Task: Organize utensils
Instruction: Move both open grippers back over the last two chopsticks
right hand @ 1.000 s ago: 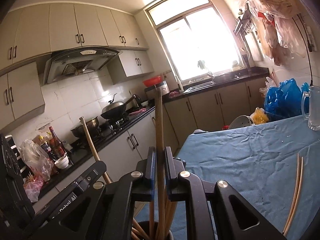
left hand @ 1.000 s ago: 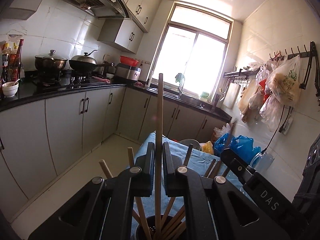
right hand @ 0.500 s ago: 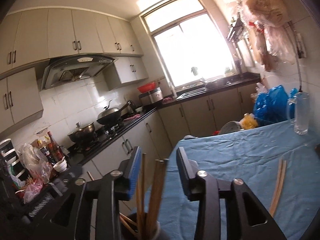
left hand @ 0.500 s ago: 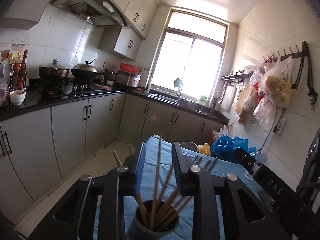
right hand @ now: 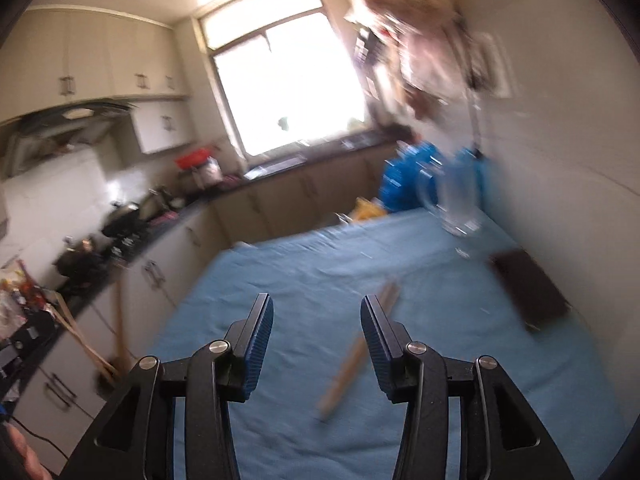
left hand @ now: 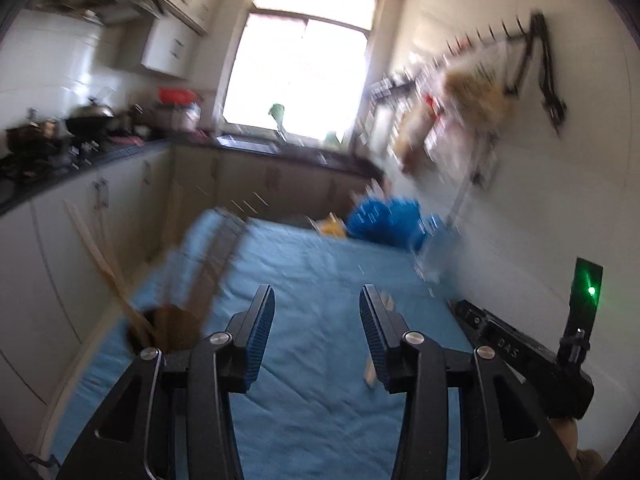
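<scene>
My left gripper (left hand: 317,322) is open and empty above the blue tablecloth (left hand: 320,280). A dark holder (left hand: 164,330) full of wooden chopsticks (left hand: 102,258) stands to its left near the table edge. My right gripper (right hand: 317,322) is open and empty. A pair of wooden chopsticks (right hand: 356,354) lies on the cloth (right hand: 360,256) just ahead of its right finger; their ends show in the left wrist view (left hand: 370,376). The holder also shows at the far left of the right wrist view (right hand: 106,384). Both views are blurred.
A clear glass mug (right hand: 456,204) and blue plastic bags (right hand: 404,182) stand at the table's far right. A dark flat object (right hand: 532,294) lies by the wall. The right gripper's body (left hand: 520,360) shows on the right. Cabinets and stove (left hand: 60,148) run along the left.
Both grippers let go of their chopsticks into the holder, opened wide, and swung right away from it. The loose pair on the cloth now lies in front of the right gripper.
</scene>
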A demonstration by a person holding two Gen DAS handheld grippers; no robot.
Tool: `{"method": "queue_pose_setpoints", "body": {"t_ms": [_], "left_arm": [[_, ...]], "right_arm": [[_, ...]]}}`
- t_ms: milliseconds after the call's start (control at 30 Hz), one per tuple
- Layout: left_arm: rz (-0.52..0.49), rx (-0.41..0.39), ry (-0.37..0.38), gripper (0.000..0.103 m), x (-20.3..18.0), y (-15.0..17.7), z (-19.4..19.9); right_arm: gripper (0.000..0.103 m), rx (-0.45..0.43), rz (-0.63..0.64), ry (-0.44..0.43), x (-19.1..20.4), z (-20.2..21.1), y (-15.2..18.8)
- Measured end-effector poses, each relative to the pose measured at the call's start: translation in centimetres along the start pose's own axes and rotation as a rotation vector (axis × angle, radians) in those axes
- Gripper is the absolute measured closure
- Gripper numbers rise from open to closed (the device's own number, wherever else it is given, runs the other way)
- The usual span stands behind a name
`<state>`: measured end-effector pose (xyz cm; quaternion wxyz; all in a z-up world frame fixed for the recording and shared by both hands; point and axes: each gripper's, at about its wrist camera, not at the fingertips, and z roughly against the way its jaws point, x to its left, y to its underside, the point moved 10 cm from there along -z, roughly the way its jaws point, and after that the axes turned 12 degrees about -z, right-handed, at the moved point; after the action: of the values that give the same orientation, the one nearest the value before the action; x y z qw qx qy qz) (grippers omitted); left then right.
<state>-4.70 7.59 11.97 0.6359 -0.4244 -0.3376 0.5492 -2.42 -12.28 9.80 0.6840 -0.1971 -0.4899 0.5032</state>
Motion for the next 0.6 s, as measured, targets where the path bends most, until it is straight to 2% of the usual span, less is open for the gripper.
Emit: {"method": "queue_pose_setpoints", "body": {"t_ms": [167, 333, 467, 600], "left_arm": [[-0.047, 0.18, 0.092, 0.06, -4.6, 3.4, -6.8], [-0.079, 0.316, 0.142, 0.064, -7.5, 5.8, -14.2], [-0.072, 0.385, 0.183, 0.067, -9.2, 7.0, -19.0], [-0.065, 0.432, 0.215, 0.071, -10.4, 7.4, -23.1]], "right_arm": [[0.054, 0.084, -0.045, 0.056, -5.8, -1.4, 1.6], [0.054, 0.214, -0.068, 0.019, -8.0, -4.8, 3.6], [0.054, 0.214, -0.082, 0.021, -9.7, -6.5, 3.6], [0.054, 0.203, -0.157, -0.018, -11.5, -7.4, 3.4]]}}
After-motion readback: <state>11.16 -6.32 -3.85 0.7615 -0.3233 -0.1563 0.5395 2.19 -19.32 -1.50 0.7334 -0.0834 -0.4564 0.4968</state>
